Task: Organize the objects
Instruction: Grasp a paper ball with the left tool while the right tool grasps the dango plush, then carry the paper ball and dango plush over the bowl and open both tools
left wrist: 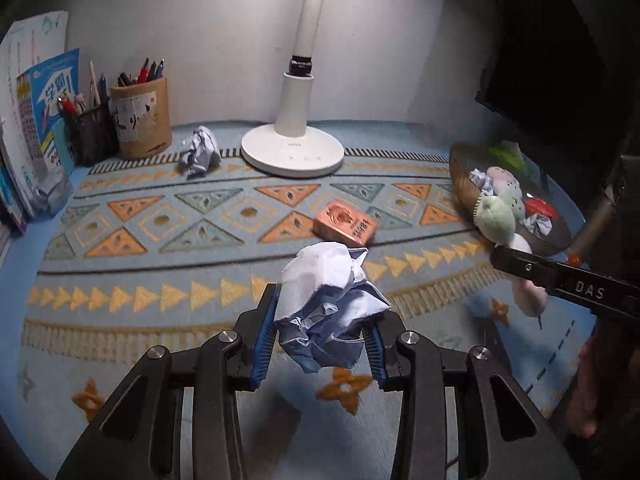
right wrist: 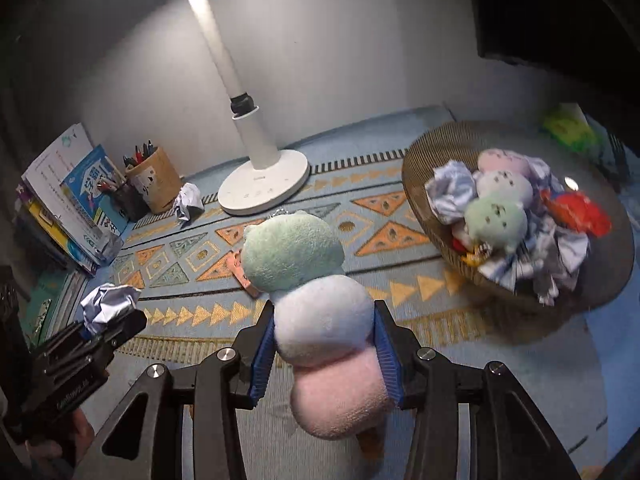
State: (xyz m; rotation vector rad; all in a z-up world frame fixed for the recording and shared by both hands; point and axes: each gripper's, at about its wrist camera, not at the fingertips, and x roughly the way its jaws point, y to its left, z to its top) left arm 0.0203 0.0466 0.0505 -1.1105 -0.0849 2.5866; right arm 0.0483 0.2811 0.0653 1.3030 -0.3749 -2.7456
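Note:
My left gripper is shut on a crumpled pale blue paper ball and holds it above the patterned mat; the same ball shows at the left of the right wrist view. My right gripper is shut on a plush toy made of a green, a white and a pink ball, pads pressing its middle. In the left wrist view that toy hangs beside the woven basket. A second paper ball lies by the lamp base, and a small orange box lies mid-mat.
The basket at the right holds plush toys, crumpled papers and a red wrapper. A white desk lamp stands at the back centre. Two pen holders and leaning books fill the back left. A green object lies behind the basket.

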